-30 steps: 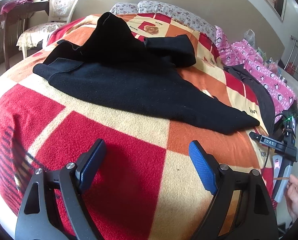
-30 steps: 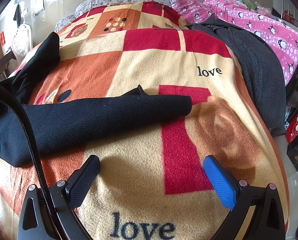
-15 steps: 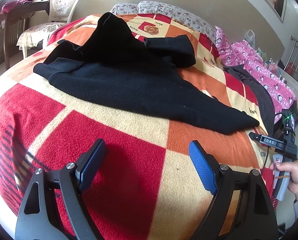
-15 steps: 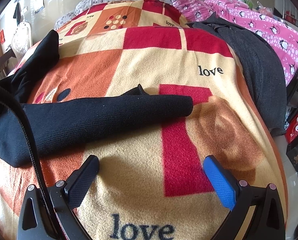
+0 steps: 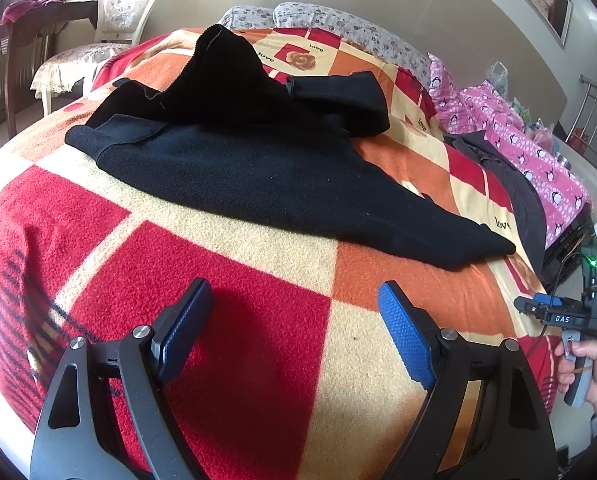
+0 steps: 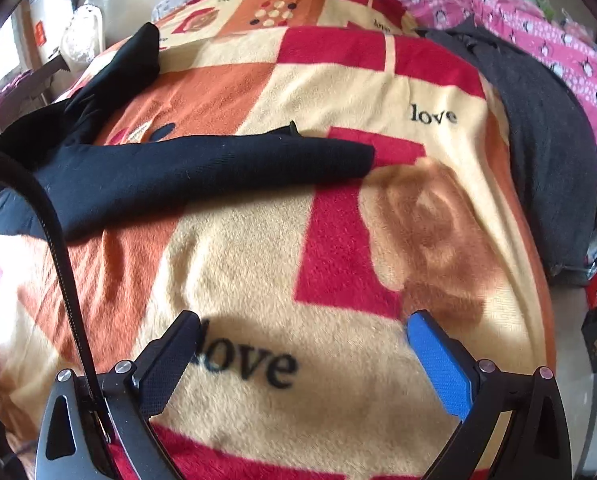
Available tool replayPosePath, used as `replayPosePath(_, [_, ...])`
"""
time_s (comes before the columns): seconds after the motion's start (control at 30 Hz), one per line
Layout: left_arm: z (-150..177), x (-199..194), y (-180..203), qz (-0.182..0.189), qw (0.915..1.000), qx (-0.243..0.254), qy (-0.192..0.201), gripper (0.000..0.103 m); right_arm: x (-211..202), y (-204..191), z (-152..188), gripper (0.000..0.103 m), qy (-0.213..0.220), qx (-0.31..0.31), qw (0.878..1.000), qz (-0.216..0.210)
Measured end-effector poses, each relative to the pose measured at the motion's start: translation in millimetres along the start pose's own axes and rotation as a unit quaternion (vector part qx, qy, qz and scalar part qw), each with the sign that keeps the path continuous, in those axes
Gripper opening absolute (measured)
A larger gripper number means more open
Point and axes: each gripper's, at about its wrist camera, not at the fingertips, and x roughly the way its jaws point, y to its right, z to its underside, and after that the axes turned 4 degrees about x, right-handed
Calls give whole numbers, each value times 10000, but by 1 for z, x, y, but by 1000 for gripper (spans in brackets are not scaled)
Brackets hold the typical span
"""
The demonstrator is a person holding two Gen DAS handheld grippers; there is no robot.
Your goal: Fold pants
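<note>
- On the bed, left wrist view: I see the black pants (image 5: pixel 258 160) lying crumpled on the checked blanket (image 5: pixel 238 320), one leg stretched out toward the right and tapering to a cuff, the waist part bunched and raised at the far side.
- My left gripper (image 5: pixel 294 312) hovers above a red square of the blanket, short of the near edge of the pants; its fingers (image 5: pixel 406 332) are spread wide and hold nothing.
- At the right edge, a hand (image 5: pixel 594 372) grips the handle of my right gripper (image 5: pixel 538 308), which sits beyond the cuff end of the leg; from here I cannot tell how its fingers stand.
- Farther back lie a dark grey garment (image 5: pixel 526 204), pink penguin-print bedding (image 5: pixel 538 160) and floral pillows (image 5: pixel 338 24); a white chair (image 5: pixel 118 12) stands at the left.
- Right wrist view: my right gripper (image 6: pixel 302 340) is over the blanket (image 6: pixel 258 260) near a printed "love", fingers (image 6: pixel 438 360) spread apart and empty.
- The pants (image 6: pixel 178 172) lie beyond the fingertips, the leg running from the left and ending at a cuff near the middle, apart from the gripper.
- A black cable (image 6: pixel 62 260) crosses the left side; the grey garment (image 6: pixel 538 140) lies at the right.
</note>
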Motion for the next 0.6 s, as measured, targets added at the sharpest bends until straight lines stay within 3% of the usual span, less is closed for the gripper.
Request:
replayPosePath(0.07, [0,1,2,-57,10000,37,-5,85,1,0,-6,101,53,76,10000,8])
replayPosePath(0.13, [0,1,3,-95,9999,63,-10,85,2,-6,-21,91,220,38,9997,102])
replayPosePath(0.2, [-1,2,3,-73,10000,50,-9,85,3,-11,-41,91,395,-118,9990,190])
replayPosePath(0.27, [-1,2,1,-5,10000,0,0,85,2,-1,-57,91,419,71,9989,-174])
replayPosePath(0.33, [-1,2,-1,51,10000,-55,15,85,3,27,-72,91,396,774,9920,-919])
replayPosePath(0.37, [-1,2,-2,58,10000,-67,21,85,6,43,-76,91,318,1237,9829,-1326])
replayPosePath(0.43, [-1,3,0,17,10000,-46,22,85,16,78,-77,91,76,2437,9476,-2064])
replayPosePath(0.47, [-1,2,1,-12,10000,-24,19,85,23,97,-71,90,35,3175,9130,-2562])
replayPosePath(0.53, [-1,3,3,-62,10000,24,5,85,30,113,-62,89,28,4015,8563,-3248])
replayPosePath(0.57, [-1,3,3,-78,10000,41,1,85,32,116,-60,88,19,4193,8406,-3430])
replayPosePath(0.6, [-1,3,3,-76,10000,46,-2,85,26,113,-65,78,84,3964,8607,-3193])
